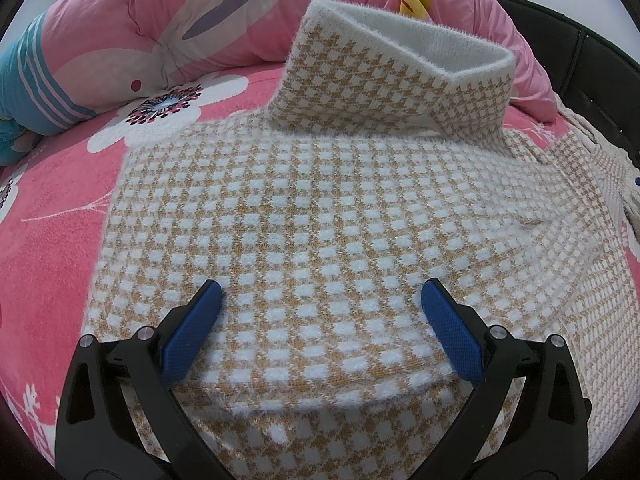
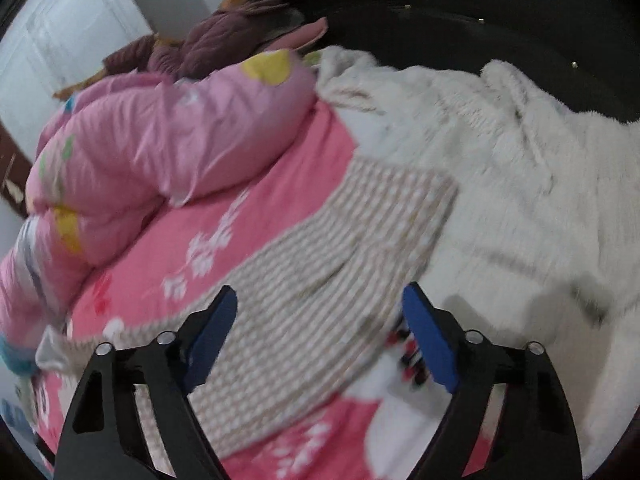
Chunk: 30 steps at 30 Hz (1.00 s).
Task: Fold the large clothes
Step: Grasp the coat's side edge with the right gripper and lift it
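A bed covered with a pink floral sheet (image 1: pixel 52 208) carries everything here. A puffy pink quilt (image 1: pixel 132 32) is heaped along its far side, and a fluffy white blanket (image 2: pixel 520 184) lies by the black headboard (image 2: pixel 460 12). The task's thing — a fuzzy tan-and-white checked knit sweater (image 1: pixel 320 208) — lies on the sheet, its near part doubled over and its collar (image 1: pixel 400 40) standing up. The left gripper (image 1: pixel 322 292) hovers over the fold, fingers spread wide, holding nothing. The right gripper (image 2: pixel 320 300) — view blurred — is equally wide and empty above a sweater sleeve (image 2: pixel 340 248).
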Available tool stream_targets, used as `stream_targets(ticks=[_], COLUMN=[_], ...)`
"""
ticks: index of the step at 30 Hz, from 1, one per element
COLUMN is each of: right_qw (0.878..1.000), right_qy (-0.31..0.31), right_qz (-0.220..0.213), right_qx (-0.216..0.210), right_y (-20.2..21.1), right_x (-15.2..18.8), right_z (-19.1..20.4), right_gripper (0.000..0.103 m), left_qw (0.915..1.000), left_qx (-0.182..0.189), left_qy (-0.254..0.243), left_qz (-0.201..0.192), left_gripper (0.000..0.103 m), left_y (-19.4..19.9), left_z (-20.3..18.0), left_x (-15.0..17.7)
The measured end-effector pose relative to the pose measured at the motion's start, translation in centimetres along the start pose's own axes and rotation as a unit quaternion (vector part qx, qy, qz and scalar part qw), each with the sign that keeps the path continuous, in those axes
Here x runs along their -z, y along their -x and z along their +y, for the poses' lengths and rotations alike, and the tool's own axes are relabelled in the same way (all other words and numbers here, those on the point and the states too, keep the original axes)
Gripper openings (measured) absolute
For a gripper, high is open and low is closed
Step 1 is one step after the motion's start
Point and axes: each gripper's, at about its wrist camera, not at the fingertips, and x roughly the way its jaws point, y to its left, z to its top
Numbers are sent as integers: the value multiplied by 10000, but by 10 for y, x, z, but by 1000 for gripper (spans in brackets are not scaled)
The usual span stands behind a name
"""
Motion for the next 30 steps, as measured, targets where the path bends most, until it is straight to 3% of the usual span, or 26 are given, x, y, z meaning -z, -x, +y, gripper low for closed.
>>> stream_targets(ticks=[9, 15, 17, 22, 27, 30], right_qw=[9987, 9991, 9988, 9964, 9922, 9915], right_qy=[-401, -312, -233, 209, 646, 750], right_qz=[290, 197, 156, -165, -632, -843], right_qx=[102, 196, 413, 811, 857, 641], right_y=[-48, -57, -59, -46, -12, 16], right_x=[-19, -20, -20, -11, 6, 15], right_z=[-45, -50, -47, -29, -4, 11], right_gripper=[54, 43, 33, 25, 23, 22], left_qw=[10000, 10000, 10000, 10000, 10000, 10000], left_qx=[0, -4, -6, 0, 1, 0], left_qy=[3, -2, -5, -8, -6, -7], left_qz=[-1, -6, -7, -6, -16, -10], left_gripper=[97, 97, 97, 97, 97, 97], left_y=[0, 0, 0, 0, 0, 0], left_z=[1, 2, 2, 2, 2, 2], left_x=[1, 2, 1, 1, 2, 2])
